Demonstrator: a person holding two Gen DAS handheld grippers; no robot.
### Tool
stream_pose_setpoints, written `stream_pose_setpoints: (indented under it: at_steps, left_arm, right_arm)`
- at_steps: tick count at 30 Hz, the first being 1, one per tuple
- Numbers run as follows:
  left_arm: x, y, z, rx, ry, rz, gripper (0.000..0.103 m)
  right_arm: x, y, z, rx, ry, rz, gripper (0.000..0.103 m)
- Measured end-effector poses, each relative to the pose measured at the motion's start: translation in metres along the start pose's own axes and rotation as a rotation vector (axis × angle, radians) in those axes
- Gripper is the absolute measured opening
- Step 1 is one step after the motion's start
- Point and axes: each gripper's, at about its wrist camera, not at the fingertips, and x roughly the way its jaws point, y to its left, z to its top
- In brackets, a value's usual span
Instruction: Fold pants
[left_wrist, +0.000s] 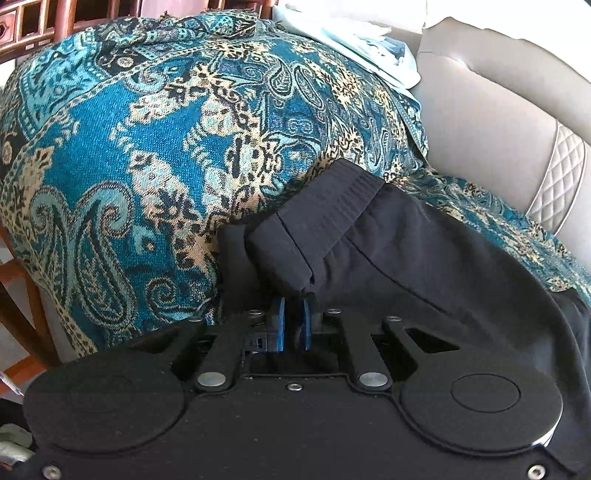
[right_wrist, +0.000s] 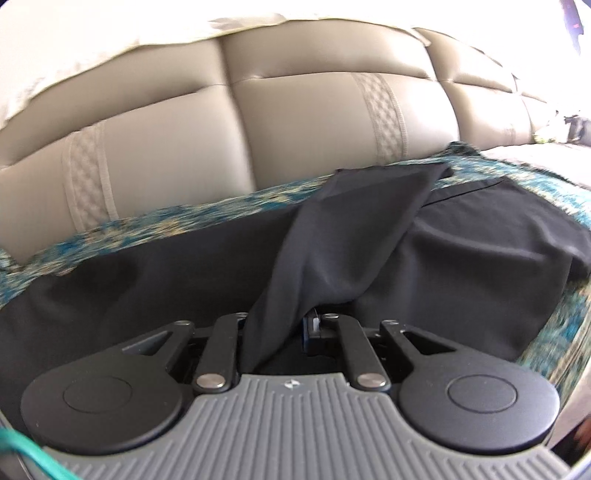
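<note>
L tool (left_wrist: 293, 295) nips pants (left_wrist: 388, 240) cuff; R tool (right_wrist: 280, 325) holds a fold. Paisley throw (left_wrist: 129, 147) bare leftward; sofa back (right_wrist: 166, 147) only R view.

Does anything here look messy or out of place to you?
Mostly no. The black pants are rumpled across the patterned throw, one part bunched up in the right hand-held gripper. Normal mid-fold.

each camera sat low on its own gripper, close over the sofa (right_wrist: 303, 110). the left view faced the patterned throw (left_wrist: 147, 147) on the sofa's arm; the right faced the sofa's backrest. both shared the black pants (left_wrist: 406, 240).
</note>
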Motion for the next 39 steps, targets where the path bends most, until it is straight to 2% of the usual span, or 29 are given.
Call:
stream_pose_setpoints:
  at_steps: [2, 7, 11, 17, 20, 22, 30, 35, 37, 39]
  left_arm:
    - [0.001, -0.001, 0.001, 0.012, 0.003, 0.002, 0.011]
    - [0.003, 0.001, 0.001, 0.013, 0.009, -0.006, 0.011]
    - [0.005, 0.004, 0.004, -0.008, 0.027, -0.011, 0.011]
    - [0.005, -0.001, 0.004, 0.016, 0.031, 0.007, 0.011]
    - [0.005, -0.004, 0.005, 0.038, 0.031, 0.020, 0.011]
    - [0.005, -0.005, 0.005, 0.051, 0.033, 0.027, 0.012]
    - [0.008, -0.007, 0.010, 0.052, 0.058, 0.041, 0.012]
    - [0.009, -0.010, 0.010, 0.067, 0.062, 0.057, 0.012]
    - [0.009, -0.010, 0.010, 0.066, 0.063, 0.061, 0.012]
    - [0.010, -0.010, 0.011, 0.062, 0.066, 0.064, 0.012]
  right_arm:
    - [0.012, -0.009, 0.011, -0.001, -0.005, -0.035, 0.035]
    - [0.042, -0.038, 0.037, 0.038, 0.019, -0.120, 0.034]
    - [0.061, -0.069, 0.056, 0.102, 0.031, -0.146, 0.035]
    - [0.083, -0.110, 0.078, 0.165, 0.045, -0.171, 0.037]
    - [0.089, -0.129, 0.085, 0.191, 0.041, -0.183, 0.037]
    - [0.090, -0.142, 0.088, 0.216, 0.039, -0.183, 0.042]
    - [0.085, -0.179, 0.090, 0.296, -0.002, -0.175, 0.043]
    - [0.086, -0.200, 0.100, 0.334, -0.023, -0.220, 0.043]
    - [0.085, -0.212, 0.103, 0.372, -0.027, -0.226, 0.025]
    - [0.079, -0.221, 0.105, 0.404, -0.055, -0.242, 0.018]
